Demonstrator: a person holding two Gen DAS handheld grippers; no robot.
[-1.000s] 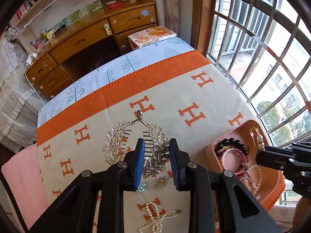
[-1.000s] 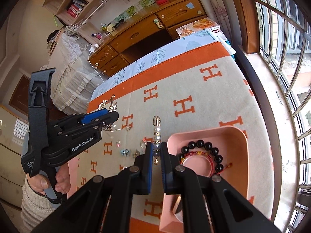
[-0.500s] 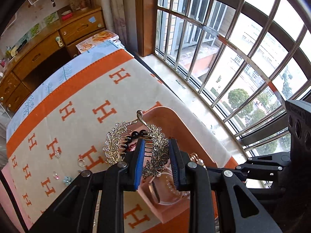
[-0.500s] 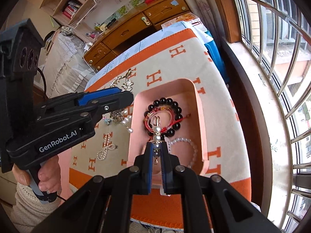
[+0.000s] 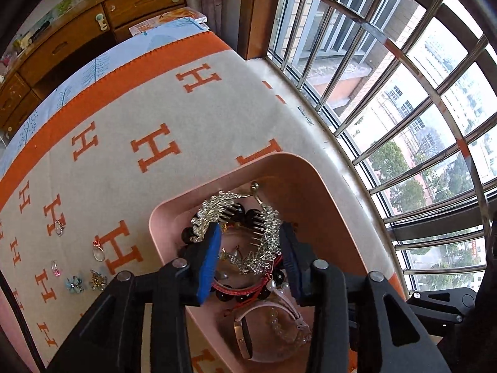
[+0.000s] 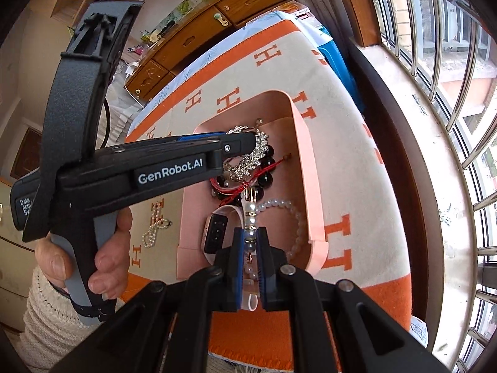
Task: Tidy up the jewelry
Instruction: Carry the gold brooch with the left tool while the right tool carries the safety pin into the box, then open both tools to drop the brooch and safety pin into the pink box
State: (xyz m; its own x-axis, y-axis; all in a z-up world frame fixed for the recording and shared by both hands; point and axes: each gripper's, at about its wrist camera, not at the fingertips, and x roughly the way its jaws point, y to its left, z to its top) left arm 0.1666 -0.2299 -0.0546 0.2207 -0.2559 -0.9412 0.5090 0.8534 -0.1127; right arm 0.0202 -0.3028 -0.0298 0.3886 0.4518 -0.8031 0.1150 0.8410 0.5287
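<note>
A pink tray (image 5: 298, 161) sits on the H-patterned blanket near the window. A silver leaf-shaped hair comb (image 5: 264, 242) lies in it on a black bead bracelet (image 6: 267, 180). My left gripper (image 5: 248, 233) hangs low over the tray with its jaws opening. The comb is between the blue pads (image 5: 208, 258), which stand clear of it. My right gripper (image 6: 251, 239) is shut on a pearl-beaded hair clip (image 6: 251, 214), held over the tray's near end. The tray also holds a pink smart band (image 6: 217, 233) and a pearl bracelet (image 6: 298, 217).
Loose rings (image 5: 98, 251), a blue flower piece (image 5: 74, 284) and a pearl bow brooch (image 6: 155, 227) lie on the blanket (image 5: 155, 108) left of the tray. Window bars (image 5: 403, 124) run along the right. A hand (image 6: 108, 258) grips the left tool's handle.
The left gripper carried the comb from the blanket to the tray, sank into it and spread its jaws; the comb now rests in the tray. The right gripper moved over the tray with its clip.
</note>
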